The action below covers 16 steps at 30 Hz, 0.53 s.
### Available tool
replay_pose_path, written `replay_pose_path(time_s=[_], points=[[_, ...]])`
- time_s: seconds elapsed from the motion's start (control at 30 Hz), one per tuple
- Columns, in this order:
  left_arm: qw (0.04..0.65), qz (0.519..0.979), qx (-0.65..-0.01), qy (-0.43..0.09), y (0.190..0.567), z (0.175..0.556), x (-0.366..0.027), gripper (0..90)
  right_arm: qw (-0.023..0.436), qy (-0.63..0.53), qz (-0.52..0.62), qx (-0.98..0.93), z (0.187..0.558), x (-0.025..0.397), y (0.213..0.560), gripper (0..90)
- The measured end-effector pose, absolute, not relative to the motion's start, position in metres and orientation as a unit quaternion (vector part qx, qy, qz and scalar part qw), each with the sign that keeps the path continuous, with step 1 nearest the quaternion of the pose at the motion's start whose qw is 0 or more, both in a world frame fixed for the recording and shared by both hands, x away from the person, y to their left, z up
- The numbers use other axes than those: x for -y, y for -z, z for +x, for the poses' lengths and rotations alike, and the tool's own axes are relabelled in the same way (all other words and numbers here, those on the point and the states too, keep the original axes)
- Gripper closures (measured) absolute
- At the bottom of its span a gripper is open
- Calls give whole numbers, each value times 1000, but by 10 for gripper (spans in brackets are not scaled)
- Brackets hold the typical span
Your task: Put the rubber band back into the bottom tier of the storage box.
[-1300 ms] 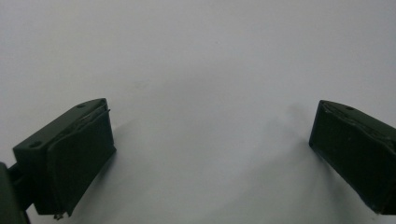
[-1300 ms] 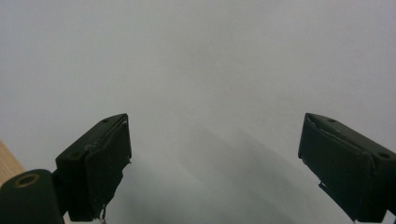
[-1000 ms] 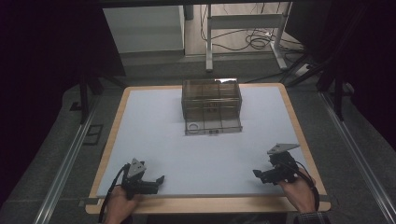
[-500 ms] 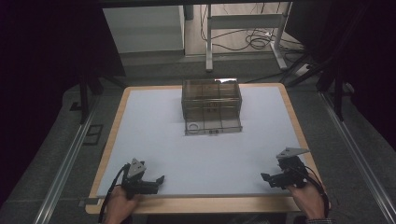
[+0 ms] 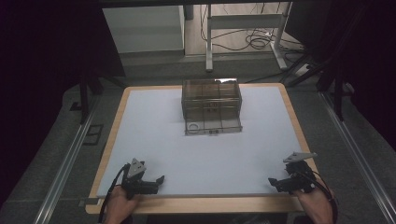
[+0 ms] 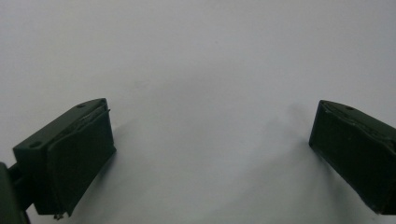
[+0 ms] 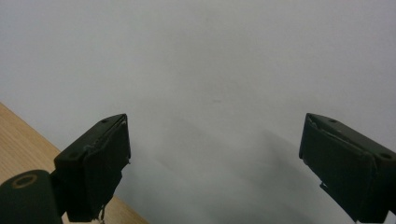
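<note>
Evidently nothing has been picked up yet: my left claw [image 5: 159, 179] and my right claw [image 5: 272, 181] both rest at the near edge of the table [image 5: 140, 135], jaws spread wide and holding nothing, as both gripper views confirm. The clear drawer box [image 5: 211, 105] stands well apart at the far middle of the white mat, its bottom drawer [image 5: 214, 126] pulled out with a small ring [image 5: 193, 126] lying in it. Reaching it is all still ahead. Nothing lies between my claws and the box; beyond the table stand a cabinet [image 5: 142, 28] and loose cables [image 5: 254, 39].
</note>
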State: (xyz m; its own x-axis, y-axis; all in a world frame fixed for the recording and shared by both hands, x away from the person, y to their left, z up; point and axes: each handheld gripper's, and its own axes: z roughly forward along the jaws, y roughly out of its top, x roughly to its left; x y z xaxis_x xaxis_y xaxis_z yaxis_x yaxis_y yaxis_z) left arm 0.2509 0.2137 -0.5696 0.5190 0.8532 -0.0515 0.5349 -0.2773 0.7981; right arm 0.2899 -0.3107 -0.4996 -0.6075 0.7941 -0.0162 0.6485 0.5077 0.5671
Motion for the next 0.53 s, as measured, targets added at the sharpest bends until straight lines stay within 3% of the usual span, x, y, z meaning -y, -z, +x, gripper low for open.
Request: replay_pose_path(time_s=[0.53], points=[[400, 774, -448, -199, 570, 251, -214, 0, 136, -219, 429, -866, 284, 317, 511, 58]])
